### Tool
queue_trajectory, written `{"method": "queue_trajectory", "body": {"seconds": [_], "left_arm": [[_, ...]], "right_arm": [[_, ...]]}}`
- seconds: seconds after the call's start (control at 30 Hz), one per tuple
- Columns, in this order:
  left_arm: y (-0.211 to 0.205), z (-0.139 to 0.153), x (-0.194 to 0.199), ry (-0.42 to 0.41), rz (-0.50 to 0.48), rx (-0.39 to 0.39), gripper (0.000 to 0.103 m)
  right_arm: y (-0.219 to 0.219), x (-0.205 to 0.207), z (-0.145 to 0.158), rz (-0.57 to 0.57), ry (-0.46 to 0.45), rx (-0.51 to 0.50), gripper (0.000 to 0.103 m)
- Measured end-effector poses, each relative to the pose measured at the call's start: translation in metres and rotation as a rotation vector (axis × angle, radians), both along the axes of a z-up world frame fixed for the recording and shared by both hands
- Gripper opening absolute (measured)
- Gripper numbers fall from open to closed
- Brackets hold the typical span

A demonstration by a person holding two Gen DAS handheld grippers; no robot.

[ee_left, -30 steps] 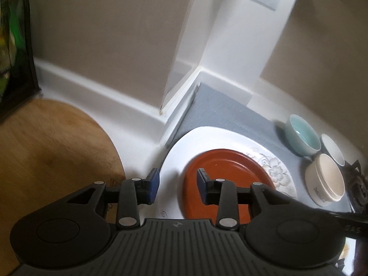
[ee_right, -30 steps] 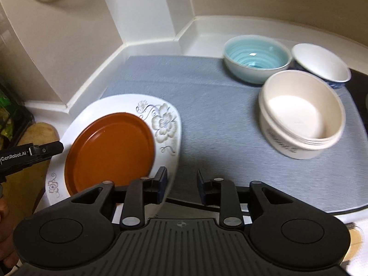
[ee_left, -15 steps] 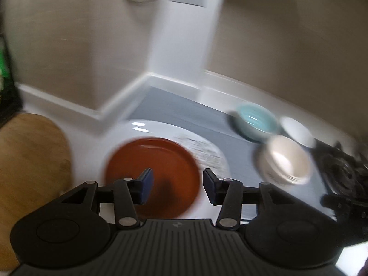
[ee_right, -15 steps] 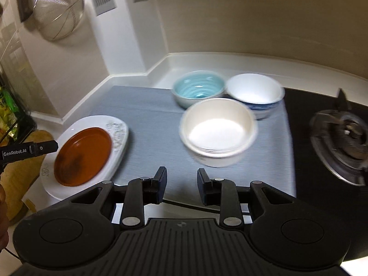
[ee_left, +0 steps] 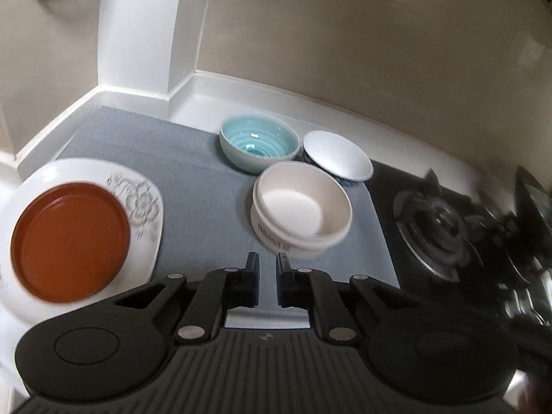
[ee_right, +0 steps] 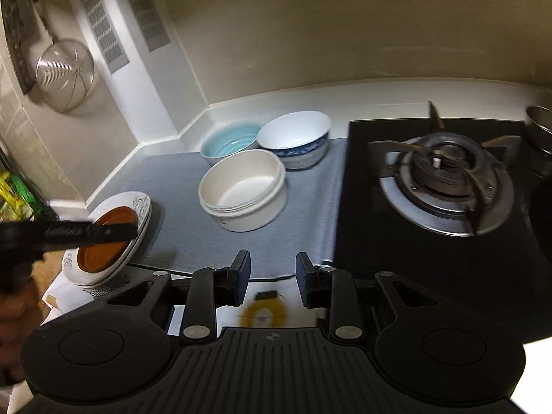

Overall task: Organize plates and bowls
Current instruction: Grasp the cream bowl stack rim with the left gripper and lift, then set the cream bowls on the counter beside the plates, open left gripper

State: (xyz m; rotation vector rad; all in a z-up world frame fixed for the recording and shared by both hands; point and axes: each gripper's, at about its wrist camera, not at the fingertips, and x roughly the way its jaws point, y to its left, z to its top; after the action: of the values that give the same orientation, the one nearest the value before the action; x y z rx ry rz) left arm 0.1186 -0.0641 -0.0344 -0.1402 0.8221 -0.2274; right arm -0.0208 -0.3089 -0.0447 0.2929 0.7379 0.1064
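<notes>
An orange plate (ee_left: 69,238) lies on a white flowered plate (ee_left: 138,200) at the left end of a grey mat (ee_left: 193,179). Three bowls stand close together on the mat: a teal one (ee_left: 258,145), a blue-patterned white one (ee_left: 336,155) and a cream one (ee_left: 300,214). My left gripper (ee_left: 268,265) hovers just short of the cream bowl, its jaws closing to a narrow gap with nothing between them. My right gripper (ee_right: 272,265) stands open and empty over the mat's front edge, short of the cream bowl (ee_right: 241,189). The stacked plates (ee_right: 103,252) lie at its left.
A black gas hob with a burner (ee_right: 445,172) borders the mat on the right, with a metal pot (ee_right: 540,127) at its far corner. A wire strainer (ee_right: 65,69) hangs on the left wall. A yellow ring (ee_right: 264,314) lies on the counter under the right gripper.
Both grippers have drawn back and swung right from the plates towards the bowls and hob. The left jaws widened slightly, then narrowed sharply. The plates and bowls have not moved.
</notes>
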Motion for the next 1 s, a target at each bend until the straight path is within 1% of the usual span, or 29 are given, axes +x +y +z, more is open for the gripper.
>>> {"method": "queue_trajectory", "body": {"seconds": [0.03, 0.07, 0.1, 0.2, 0.27, 0.37, 0.4, 0.43, 0.47, 0.57, 0.7, 0.77, 0.83, 0.97, 1.0], "left_arm": [[-0.005, -0.001, 0.01, 0.005, 0.009, 0.006, 0.021], [-0.009, -0.002, 0.02, 0.016, 0.018, 0.008, 0.032], [-0.012, -0.005, 0.032, 0.033, 0.037, 0.001, 0.039], [-0.017, -0.015, 0.066, 0.084, 0.094, -0.029, 0.039], [-0.022, -0.022, 0.085, 0.115, 0.116, -0.051, 0.039], [-0.028, -0.033, 0.102, 0.155, 0.153, -0.048, 0.039], [-0.031, -0.038, 0.107, 0.179, 0.151, -0.052, 0.037], [-0.032, -0.042, 0.108, 0.197, 0.151, -0.052, 0.031], [-0.033, -0.045, 0.108, 0.209, 0.151, -0.044, 0.019], [-0.034, -0.044, 0.098, 0.202, 0.117, -0.018, 0.018], [-0.024, -0.041, 0.067, 0.249, 0.094, 0.002, 0.014], [-0.019, -0.04, 0.048, 0.279, 0.078, 0.009, 0.014], [-0.015, -0.038, 0.027, 0.294, 0.042, 0.028, 0.015], [-0.014, -0.034, -0.002, 0.283, -0.029, 0.072, 0.016], [-0.014, -0.033, -0.006, 0.274, -0.039, 0.083, 0.019]], "right_arm": [[-0.005, -0.004, 0.0, -0.006, -0.006, 0.003, 0.031], [-0.01, -0.008, 0.0, -0.013, -0.011, 0.004, 0.031], [-0.015, -0.012, -0.001, -0.02, -0.013, 0.005, 0.031], [-0.028, -0.023, 0.0, -0.042, -0.016, 0.012, 0.031], [-0.036, -0.031, 0.003, -0.055, -0.02, 0.015, 0.031], [-0.046, -0.04, 0.005, -0.067, -0.023, 0.023, 0.031], [-0.049, -0.042, 0.005, -0.069, -0.024, 0.028, 0.031], [-0.052, -0.044, 0.004, -0.071, -0.022, 0.032, 0.031], [-0.053, -0.044, 0.003, -0.071, -0.02, 0.032, 0.031], [-0.054, -0.043, 0.002, -0.056, -0.018, 0.042, 0.031], [-0.051, -0.037, 0.002, -0.024, -0.029, 0.062, 0.031], [-0.049, -0.033, 0.0, -0.007, -0.031, 0.076, 0.031], [-0.045, -0.027, -0.002, 0.009, -0.029, 0.091, 0.031], [-0.033, -0.012, -0.006, 0.052, -0.016, 0.113, 0.031], [-0.03, -0.007, -0.008, 0.061, -0.01, 0.119, 0.031]]}}
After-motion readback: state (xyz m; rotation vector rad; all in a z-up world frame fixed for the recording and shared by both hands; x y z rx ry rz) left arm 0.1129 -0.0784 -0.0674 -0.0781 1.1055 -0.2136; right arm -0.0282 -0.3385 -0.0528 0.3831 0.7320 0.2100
